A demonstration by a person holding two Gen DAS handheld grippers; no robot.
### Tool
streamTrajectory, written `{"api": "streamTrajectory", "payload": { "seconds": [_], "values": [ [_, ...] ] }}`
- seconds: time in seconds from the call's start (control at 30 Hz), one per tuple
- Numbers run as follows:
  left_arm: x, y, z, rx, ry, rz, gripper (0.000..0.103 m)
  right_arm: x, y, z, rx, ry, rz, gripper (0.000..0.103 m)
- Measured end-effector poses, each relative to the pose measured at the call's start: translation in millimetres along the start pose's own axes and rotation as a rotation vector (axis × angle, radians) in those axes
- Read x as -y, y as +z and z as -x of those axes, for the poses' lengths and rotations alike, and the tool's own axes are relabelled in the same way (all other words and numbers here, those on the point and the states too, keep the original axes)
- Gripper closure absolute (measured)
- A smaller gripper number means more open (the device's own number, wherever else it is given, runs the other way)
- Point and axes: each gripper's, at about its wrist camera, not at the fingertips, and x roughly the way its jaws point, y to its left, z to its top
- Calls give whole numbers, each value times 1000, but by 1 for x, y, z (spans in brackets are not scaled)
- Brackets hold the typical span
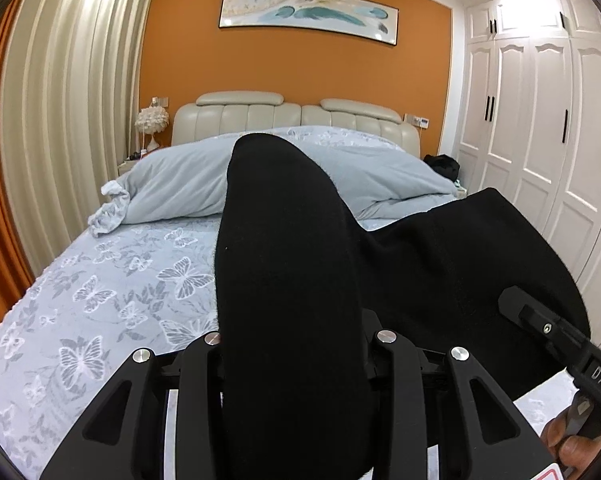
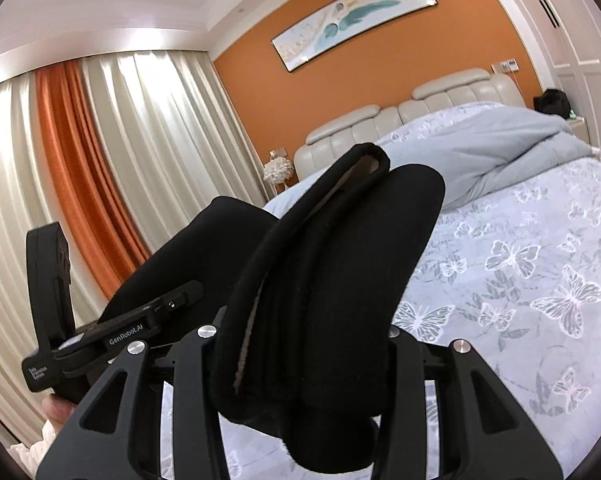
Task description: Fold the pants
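The black pants (image 1: 284,240) hang in the air over the bed, stretched between both grippers. My left gripper (image 1: 296,344) is shut on a thick bunch of the cloth, which rises out of its jaws and hides the fingertips. In the right wrist view my right gripper (image 2: 300,344) is shut on another bunch of the pants (image 2: 340,260), where a folded hem or waistband edge shows. The right gripper (image 1: 516,300) also appears at the right of the left wrist view, and the left gripper (image 2: 188,292) at the left of the right wrist view, each biting the cloth.
Below lies a bed with a pale blue butterfly sheet (image 1: 100,288). A rumpled blue duvet (image 1: 188,184) is heaped toward the cream headboard (image 1: 236,120). Curtains (image 1: 60,120) hang on the left, white wardrobe doors (image 1: 540,140) on the right. A hand (image 1: 568,444) shows at the lower right.
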Motion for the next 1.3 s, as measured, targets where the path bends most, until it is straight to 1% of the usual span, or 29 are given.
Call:
{"api": "streamTrajectory", "payload": {
  "seconds": [0.23,0.37,0.53,0.73,0.77,0.8,0.83,0.87,0.9,0.93,0.97,1.03,1.07,1.1,1.13,1.17,1.23,1.27,1.3],
  "values": [
    [-6,-11,-68,-36,19,-1,70,35,-15,-47,-39,-29,-25,65],
    [-10,-24,-107,-65,33,3,70,60,-31,-75,-73,-40,-54,65],
    [-16,-50,-150,-122,44,18,70,91,-57,-106,-125,-51,-91,65],
    [-30,-96,-201,-212,49,38,69,131,-103,-144,-234,-83,-138,64],
    [-32,-105,-210,-231,50,39,68,142,-116,-154,-278,-104,-153,61],
    [-36,-116,-222,-257,53,42,66,149,-124,-158,-305,-129,-156,52],
    [-41,-125,-230,-272,69,43,61,155,-131,-159,-320,-146,-157,47],
    [-45,-133,-236,-284,80,47,56,166,-139,-159,-339,-140,-184,39],
    [-50,-139,-240,-288,72,55,53,173,-142,-157,-353,-121,-228,38],
    [-55,-143,-238,-271,55,61,47,178,-141,-153,-353,-111,-265,37],
    [-59,-144,-233,-258,47,59,45,180,-136,-144,-339,-127,-276,35],
    [-66,-139,-224,-253,46,63,45,176,-126,-130,-303,-175,-241,35],
    [-72,-133,-213,-241,53,79,45,168,-117,-116,-239,-225,-196,35],
    [-77,-125,-199,-202,74,93,46,152,-104,-100,-158,-238,-120,42],
    [-82,-117,-184,-150,95,107,46,140,-95,-95,-131,-221,-75,49],
    [-86,-105,-166,-79,118,128,44,119,-82,-92,-113,-198,-13,55],
    [-89,-85,-148,-18,127,171,26,89,-69,-101,-123,-132,55,66],
    [-88,-76,-147,-14,106,201,23,81,-67,-110,-144,-122,74,70],
    [-85,-70,-155,-42,81,221,17,76,-67,-123,-177,-122,90,70]
  ]
}}
